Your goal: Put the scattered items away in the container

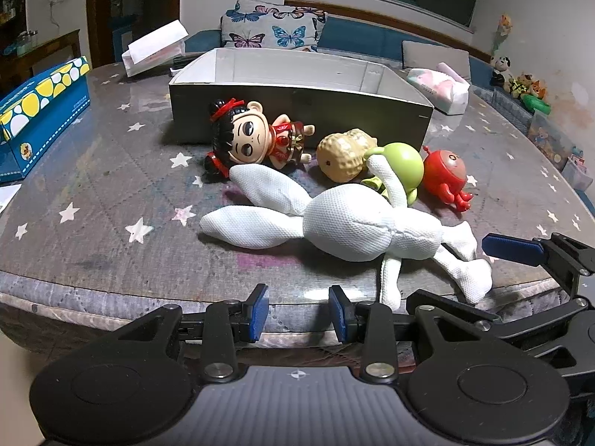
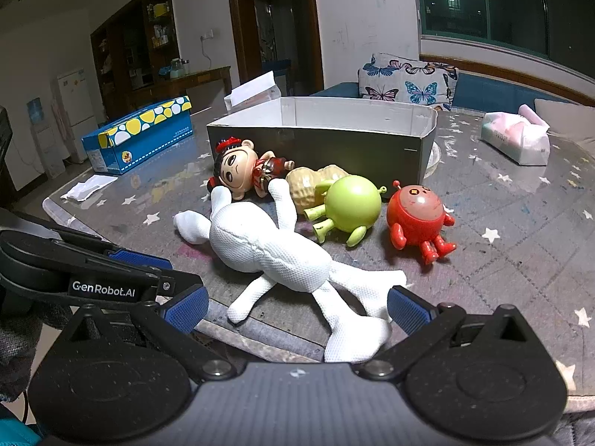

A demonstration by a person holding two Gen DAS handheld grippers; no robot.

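Both grippers, left (image 1: 298, 312) and right (image 2: 297, 306), gape empty; we'd pinch the soft, light white plush (image 2: 267, 252) mid-body, nearest us.

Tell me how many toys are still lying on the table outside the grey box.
5, all before the grey box: doll left, peanut toy, green round toy, red round toy right, white plush rabbit nearest. The box's inside is partly hidden.
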